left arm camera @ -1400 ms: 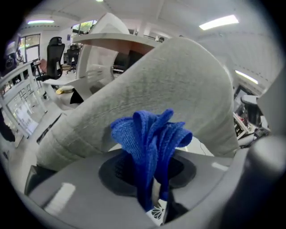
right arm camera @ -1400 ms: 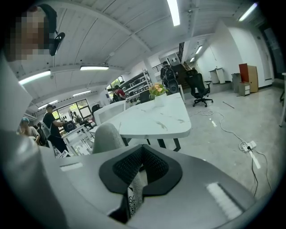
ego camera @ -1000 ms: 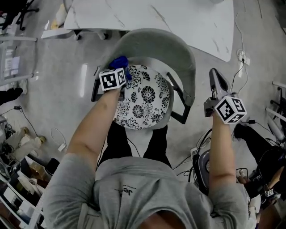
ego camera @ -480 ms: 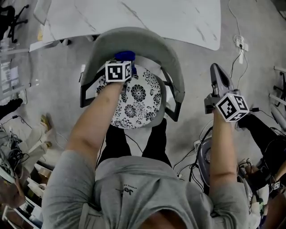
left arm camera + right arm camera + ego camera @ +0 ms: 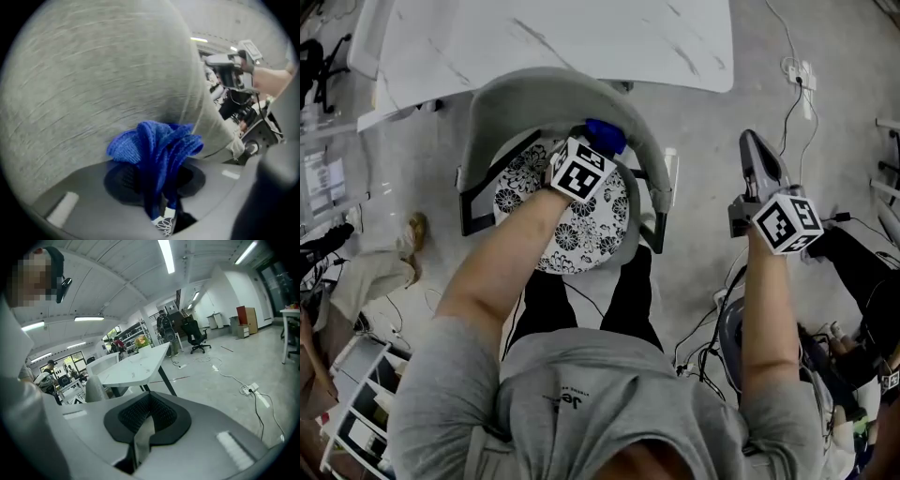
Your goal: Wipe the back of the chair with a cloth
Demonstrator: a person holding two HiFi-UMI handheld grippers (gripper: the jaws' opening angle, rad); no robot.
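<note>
Left tongs (image 5: 157, 197) clamped on a blue cloth (image 5: 154, 145), pressed against the grey chair back (image 5: 93, 84). Right tongs (image 5: 143, 427) closed together, empty, held well apart from the chair.

Cloth (image 5: 605, 136) against chair back (image 5: 534, 89) — table (image 5: 534, 37) behind, seat (image 5: 577, 234) before

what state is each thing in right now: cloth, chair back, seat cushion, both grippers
left gripper: shut on the cloth
cloth: bunched, pinched in the left jaws, pressed to the chair back
chair back: upright, cloth against its inner face
seat cushion: lying flat on the seat
right gripper: shut, empty, held off beside the chair
</note>
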